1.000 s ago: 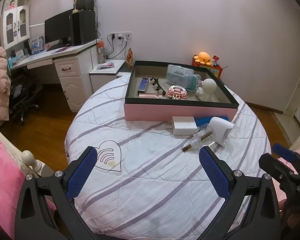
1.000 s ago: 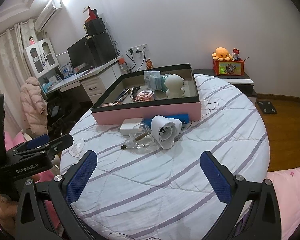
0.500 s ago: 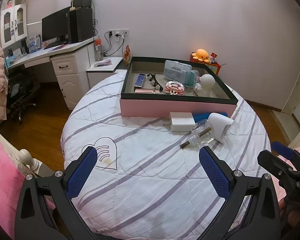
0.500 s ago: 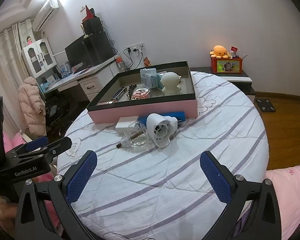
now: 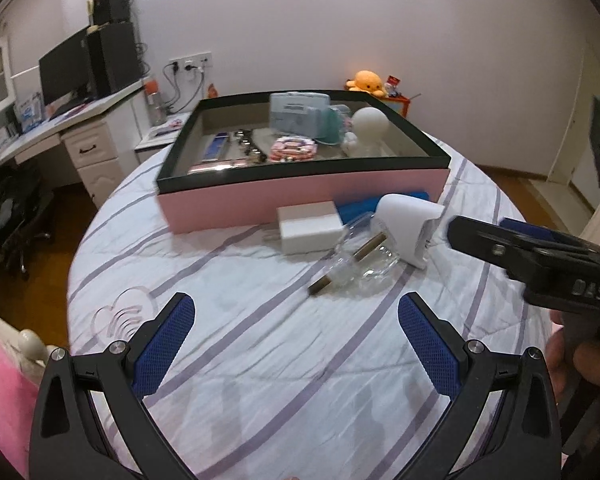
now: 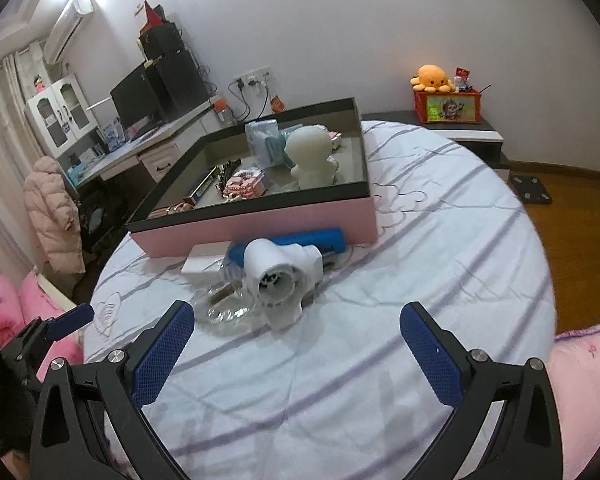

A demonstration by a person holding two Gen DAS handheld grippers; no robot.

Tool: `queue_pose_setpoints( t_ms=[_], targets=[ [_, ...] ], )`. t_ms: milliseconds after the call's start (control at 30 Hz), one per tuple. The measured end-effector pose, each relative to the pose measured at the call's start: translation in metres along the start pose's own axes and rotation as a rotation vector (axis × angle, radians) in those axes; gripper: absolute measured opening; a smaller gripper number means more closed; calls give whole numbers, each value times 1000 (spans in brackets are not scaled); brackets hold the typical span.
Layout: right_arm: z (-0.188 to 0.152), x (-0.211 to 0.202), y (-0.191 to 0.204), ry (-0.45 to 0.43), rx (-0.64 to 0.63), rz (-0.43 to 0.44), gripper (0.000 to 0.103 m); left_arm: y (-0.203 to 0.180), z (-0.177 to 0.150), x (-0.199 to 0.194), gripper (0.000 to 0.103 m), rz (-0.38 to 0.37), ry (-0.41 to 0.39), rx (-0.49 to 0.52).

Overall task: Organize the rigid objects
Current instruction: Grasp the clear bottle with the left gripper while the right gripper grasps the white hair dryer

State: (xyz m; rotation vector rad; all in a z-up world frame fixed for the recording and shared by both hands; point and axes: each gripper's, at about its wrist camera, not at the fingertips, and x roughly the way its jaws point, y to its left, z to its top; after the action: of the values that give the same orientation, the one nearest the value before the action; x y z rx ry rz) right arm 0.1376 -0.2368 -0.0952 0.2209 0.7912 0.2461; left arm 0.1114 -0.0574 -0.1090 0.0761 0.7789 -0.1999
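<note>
A pink box with a dark rim stands on the round striped bed and holds a white figurine, a pale blue case and several small items. In front of it lie a white charger, a clear glass bottle, a white plastic device and a blue bar. My left gripper is open and empty, short of the bottle. My right gripper is open and empty, just short of the white device; it also shows in the left wrist view.
A desk with a monitor and drawers stands far left. A nightstand with a red box and an orange plush is behind the bed. Wood floor lies right. Pink bedding is at the near edges.
Both grippers have moved forward toward the objects in front of the box, which look larger now. The right gripper has come in beside the white device. Both stay open.
</note>
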Motion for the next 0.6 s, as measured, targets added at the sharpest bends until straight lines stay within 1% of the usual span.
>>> queue_pose_setpoints(
  t_ms=[33,100,233,333,367,400,467,533,567,600],
  targets=[
    [3,5,0,5,1,3,103,-3,2,5,103,-5,3,7],
    [8,15,0,21,-2,9,97,-9,7,15,103,-16,18,24],
    [16,37,-1,66,-7,41,92,-22,13,37,103,-28,52,51],
    [19,50,-1,103,-9,49,81,-31,16,51,103,-31,73,67],
    [20,56,-2,117,-7,53,75,-33,17,56,103,-28,78,71],
    [21,60,-3,126,-5,53,73,-35,19,61,103,-28,85,74],
    [22,71,-4,149,-8,73,72,-38,21,69,103,-37,101,74],
    [22,73,-2,150,-29,64,71,-38,24,78,99,-53,123,64],
    [22,72,-1,149,-34,66,67,-37,24,82,94,-63,135,53],
    [22,70,-2,146,-36,72,62,-34,25,85,79,-80,145,36]
  ],
)
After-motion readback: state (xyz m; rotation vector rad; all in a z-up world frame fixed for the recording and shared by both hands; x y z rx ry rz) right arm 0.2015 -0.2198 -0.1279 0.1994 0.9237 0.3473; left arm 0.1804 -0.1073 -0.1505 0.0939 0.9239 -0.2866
